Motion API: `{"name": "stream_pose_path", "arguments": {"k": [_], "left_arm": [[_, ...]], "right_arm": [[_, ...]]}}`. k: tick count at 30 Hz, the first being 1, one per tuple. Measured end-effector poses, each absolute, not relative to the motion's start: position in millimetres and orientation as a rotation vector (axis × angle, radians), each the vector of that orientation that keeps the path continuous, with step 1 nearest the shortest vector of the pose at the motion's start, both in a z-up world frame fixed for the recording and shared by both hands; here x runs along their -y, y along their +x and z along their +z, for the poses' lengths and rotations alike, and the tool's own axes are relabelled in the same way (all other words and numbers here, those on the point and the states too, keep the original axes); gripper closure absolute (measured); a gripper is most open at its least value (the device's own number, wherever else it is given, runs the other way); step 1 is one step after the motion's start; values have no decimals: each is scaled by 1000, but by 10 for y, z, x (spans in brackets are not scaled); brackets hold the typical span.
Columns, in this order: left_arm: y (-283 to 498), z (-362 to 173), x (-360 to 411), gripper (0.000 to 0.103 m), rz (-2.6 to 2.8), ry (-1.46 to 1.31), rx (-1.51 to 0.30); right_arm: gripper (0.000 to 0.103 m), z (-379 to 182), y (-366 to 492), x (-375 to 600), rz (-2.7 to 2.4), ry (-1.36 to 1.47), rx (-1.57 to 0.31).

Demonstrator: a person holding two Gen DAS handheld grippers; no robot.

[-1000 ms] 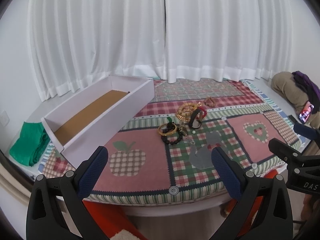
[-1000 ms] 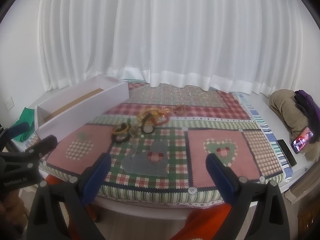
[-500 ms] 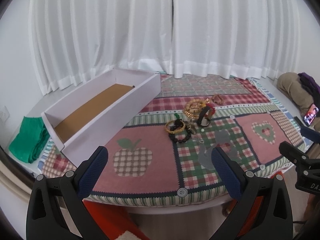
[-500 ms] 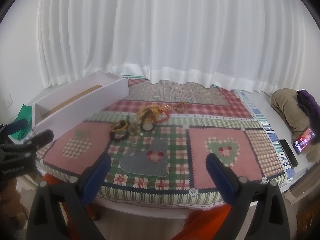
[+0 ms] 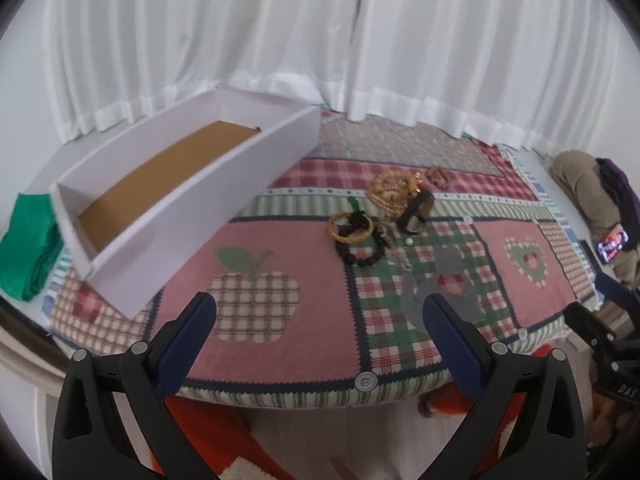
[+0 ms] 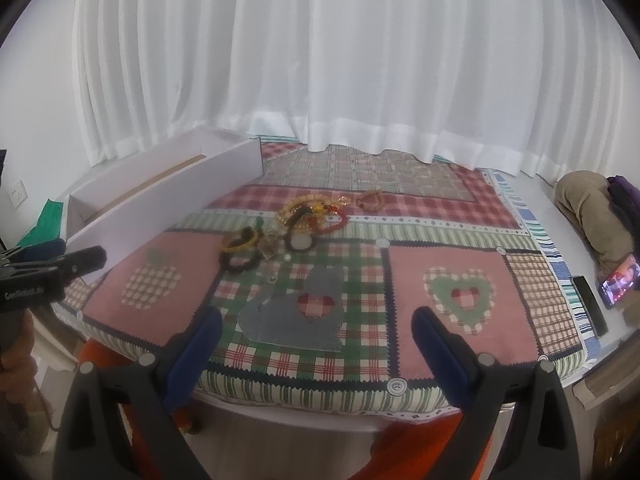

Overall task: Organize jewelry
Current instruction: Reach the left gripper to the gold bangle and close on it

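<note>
Left gripper [image 5: 320,316] jaws apart, right gripper [image 6: 316,330] jaws apart, both empty, bracelet pile [image 5: 380,216] on patchwork cloth [image 5: 280,320], white box [image 5: 180,208] beside

White box [image 5: 192,208] blocks left; quilt [image 5: 280,344] front clear.

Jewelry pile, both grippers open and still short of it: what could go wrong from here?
1. The jewelry pile is tangled: the gold bangle overlaps the black bead bracelet, so one grasp may drag several.
2. Small loose bits near the pile, like the white bead, could be knocked off the patchwork mat.
3. The white box sits to the left; pieces may drop in transit.
</note>
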State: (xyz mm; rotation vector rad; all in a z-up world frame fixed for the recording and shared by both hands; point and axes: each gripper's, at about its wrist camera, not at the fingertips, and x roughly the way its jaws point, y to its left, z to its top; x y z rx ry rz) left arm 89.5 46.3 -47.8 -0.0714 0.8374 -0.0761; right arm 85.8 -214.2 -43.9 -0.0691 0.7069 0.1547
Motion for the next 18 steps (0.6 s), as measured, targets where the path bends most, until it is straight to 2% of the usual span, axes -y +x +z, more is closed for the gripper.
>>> {"name": "stream_pose_path", "arguments": {"k": [8, 18], "left_arm": [[1310, -649, -326, 0, -184, -21, -902], [2319, -1213, 8, 1, -313, 145, -986]], "right_arm": [[6, -541, 936, 2182, 160, -55, -746], [6, -643, 1007, 2214, 163, -41, -785]]}}
